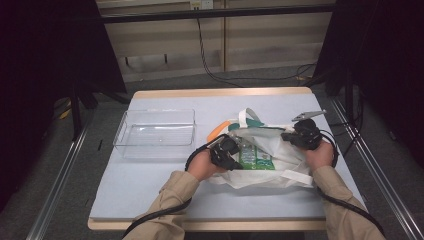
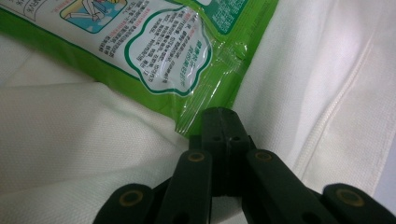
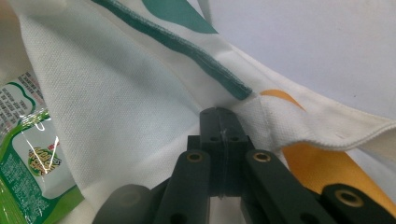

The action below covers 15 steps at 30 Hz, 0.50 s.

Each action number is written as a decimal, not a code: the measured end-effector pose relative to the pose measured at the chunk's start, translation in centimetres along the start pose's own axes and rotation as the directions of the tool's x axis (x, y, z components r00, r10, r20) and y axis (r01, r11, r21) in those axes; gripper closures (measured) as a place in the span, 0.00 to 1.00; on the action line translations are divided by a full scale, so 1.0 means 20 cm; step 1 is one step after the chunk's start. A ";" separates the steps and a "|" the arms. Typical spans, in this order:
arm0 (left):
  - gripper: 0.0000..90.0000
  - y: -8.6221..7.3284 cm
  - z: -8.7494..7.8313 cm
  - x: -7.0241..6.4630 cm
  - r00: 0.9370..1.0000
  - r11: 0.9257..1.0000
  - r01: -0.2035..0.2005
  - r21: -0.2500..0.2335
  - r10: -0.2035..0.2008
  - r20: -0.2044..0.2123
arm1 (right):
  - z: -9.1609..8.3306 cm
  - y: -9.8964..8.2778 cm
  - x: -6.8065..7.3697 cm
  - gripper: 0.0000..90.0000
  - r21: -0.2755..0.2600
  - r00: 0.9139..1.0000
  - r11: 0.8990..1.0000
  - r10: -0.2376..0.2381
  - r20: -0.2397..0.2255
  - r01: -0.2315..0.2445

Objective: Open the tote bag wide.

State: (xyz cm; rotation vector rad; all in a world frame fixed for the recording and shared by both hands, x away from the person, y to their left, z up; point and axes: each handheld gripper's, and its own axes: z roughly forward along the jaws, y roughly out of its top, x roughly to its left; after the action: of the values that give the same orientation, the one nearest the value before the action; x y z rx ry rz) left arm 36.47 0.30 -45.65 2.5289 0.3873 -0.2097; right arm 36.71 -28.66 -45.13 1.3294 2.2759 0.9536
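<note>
Left gripper [image 2: 223, 122] clamps green packet [image 2: 154, 51]; right gripper [image 3: 222, 122] clamps bag [image 3: 116, 102].

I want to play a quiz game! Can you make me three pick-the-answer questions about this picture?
1. Where is the clear plastic bin?
A. left of the white bag
B. inside the bag
C. on the floor

2. What colour is the snack packet?
A. red
B. green
C. blue

3. How are the left gripper fingers?
A. wide open
B. closed at the packet's corner
C. holding the bin

Answers:
1 A, the bin stands on the table left of the white bag.
2 B, its border is bright green.
3 B, the fingers meet at the packet's edge.
</note>
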 end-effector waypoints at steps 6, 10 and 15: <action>1.00 -0.01 0.00 0.00 1.000 1.000 0.001 -0.014 -0.001 -0.001 | 0.02 -0.01 0.00 1.00 0.013 1.000 1.000 0.014 -0.005 -0.014; 1.00 -0.01 0.00 0.00 1.000 1.000 -0.013 -0.005 0.013 -0.002 | 0.02 -0.01 -0.01 1.00 0.007 1.000 1.000 0.016 -0.015 -0.016; 1.00 -0.01 0.00 0.00 1.000 1.000 -0.005 -0.014 0.004 -0.007 | 0.02 -0.02 -0.01 1.00 0.010 1.000 1.000 0.017 -0.013 -0.017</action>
State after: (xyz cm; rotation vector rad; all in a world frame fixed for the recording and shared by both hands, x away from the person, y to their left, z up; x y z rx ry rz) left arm 36.32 0.42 -45.77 2.5175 0.3846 -0.1958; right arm 36.87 -28.77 -45.67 1.3526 2.2857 0.9599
